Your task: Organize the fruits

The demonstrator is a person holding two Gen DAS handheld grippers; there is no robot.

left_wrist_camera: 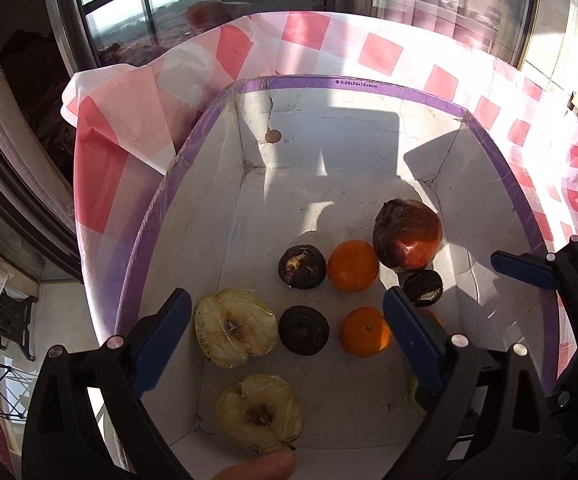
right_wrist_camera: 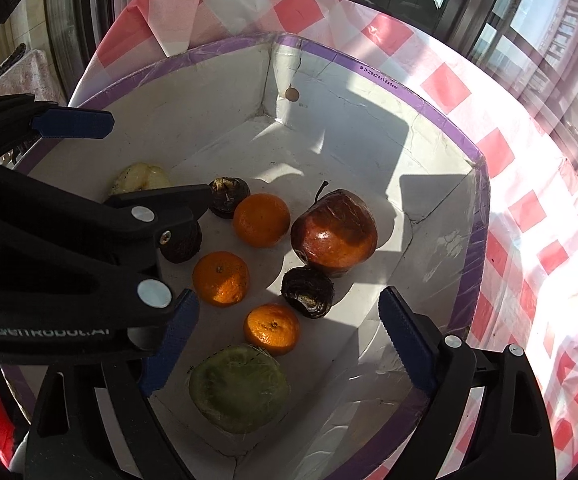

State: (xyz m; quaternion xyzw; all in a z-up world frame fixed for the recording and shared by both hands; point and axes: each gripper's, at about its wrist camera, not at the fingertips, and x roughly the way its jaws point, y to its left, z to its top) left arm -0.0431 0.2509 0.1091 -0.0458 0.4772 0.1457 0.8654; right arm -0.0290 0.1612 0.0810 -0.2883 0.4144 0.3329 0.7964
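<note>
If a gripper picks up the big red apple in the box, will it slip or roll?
The red apple looks glossy and seems wrapped in film, so the pads may slip on it. It is round and leans on its side, so a push would probably roll it toward the dark fruit beside it.

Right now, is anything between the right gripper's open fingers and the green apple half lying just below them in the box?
Nothing visible. The right gripper hangs open over the green apple half, with only an orange touching its far edge.
</note>
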